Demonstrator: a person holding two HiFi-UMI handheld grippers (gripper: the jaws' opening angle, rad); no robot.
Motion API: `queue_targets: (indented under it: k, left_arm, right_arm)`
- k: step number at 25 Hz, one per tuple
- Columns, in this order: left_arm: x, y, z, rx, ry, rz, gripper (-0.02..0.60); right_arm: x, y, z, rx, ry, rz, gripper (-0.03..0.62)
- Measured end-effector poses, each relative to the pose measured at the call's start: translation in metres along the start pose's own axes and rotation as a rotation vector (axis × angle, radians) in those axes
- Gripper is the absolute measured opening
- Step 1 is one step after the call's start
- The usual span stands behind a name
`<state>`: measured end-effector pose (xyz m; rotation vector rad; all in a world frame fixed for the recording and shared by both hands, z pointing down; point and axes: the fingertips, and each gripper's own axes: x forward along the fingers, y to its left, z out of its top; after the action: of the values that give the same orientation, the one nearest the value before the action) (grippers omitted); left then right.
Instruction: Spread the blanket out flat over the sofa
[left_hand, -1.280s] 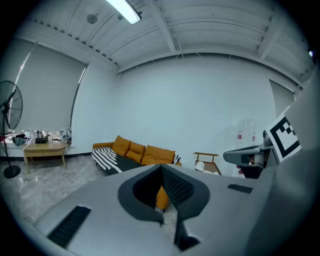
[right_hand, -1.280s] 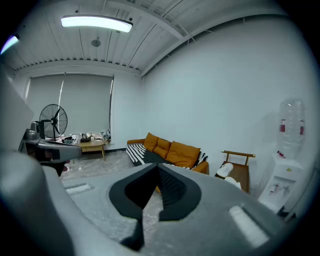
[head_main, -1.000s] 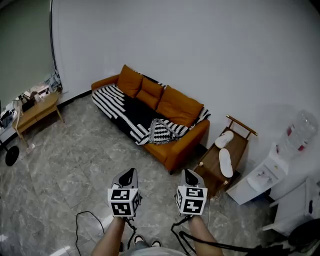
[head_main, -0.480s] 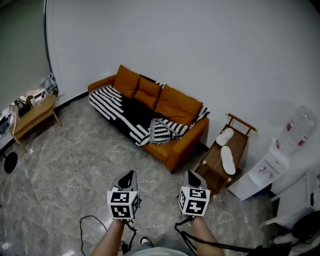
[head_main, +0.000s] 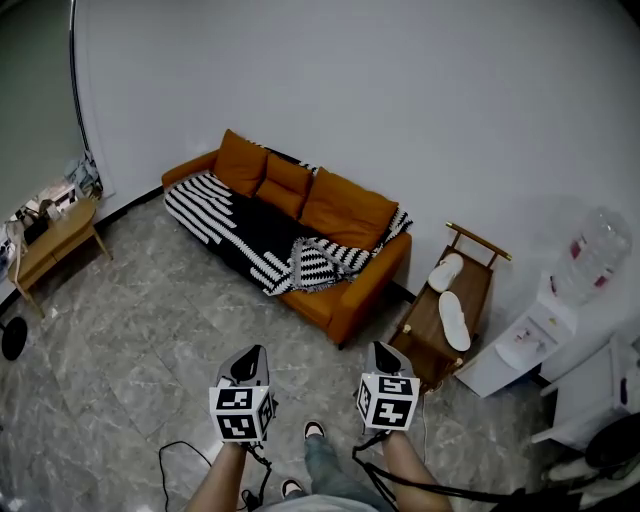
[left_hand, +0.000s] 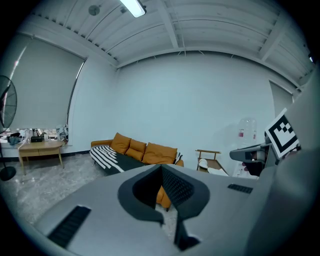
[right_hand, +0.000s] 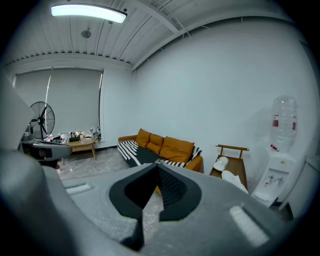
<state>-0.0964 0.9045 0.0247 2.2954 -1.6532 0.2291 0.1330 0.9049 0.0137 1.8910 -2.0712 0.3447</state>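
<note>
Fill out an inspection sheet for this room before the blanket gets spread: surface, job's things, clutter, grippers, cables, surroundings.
Surface: orange sofa with three back cushions; most of the seat is covered.
Job's things: black-and-white blanket lies along the seat, bunched near the right end, not flat.
Clutter: two slippers on a wooden rack; small items on the side table.
Grippers: left gripper and right gripper both shut, empty, over the floor, away from the sofa.
Cables: cable trails by the feet.
Surroundings: water dispenser, fan, white walls.
</note>
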Motion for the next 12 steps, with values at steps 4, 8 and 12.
queue_targets:
  k: [4,8,12]
  left_arm:
    - [0.024,0.006,0.009,-0.005,0.0,0.006,0.005]
    - [0.053,0.01,0.019,0.001,0.002,0.006,0.005]
    - [0.083,0.012,0.026,-0.002,0.015,0.011,0.005]
  right_arm:
    - [0.023,-0.005,0.012,-0.001,-0.006,0.008,0.005]
    - [0.052,-0.011,0.021,0.0,0.0,0.012,0.005]
    - [0.084,-0.02,0.032,0.002,0.009,0.02,0.005]
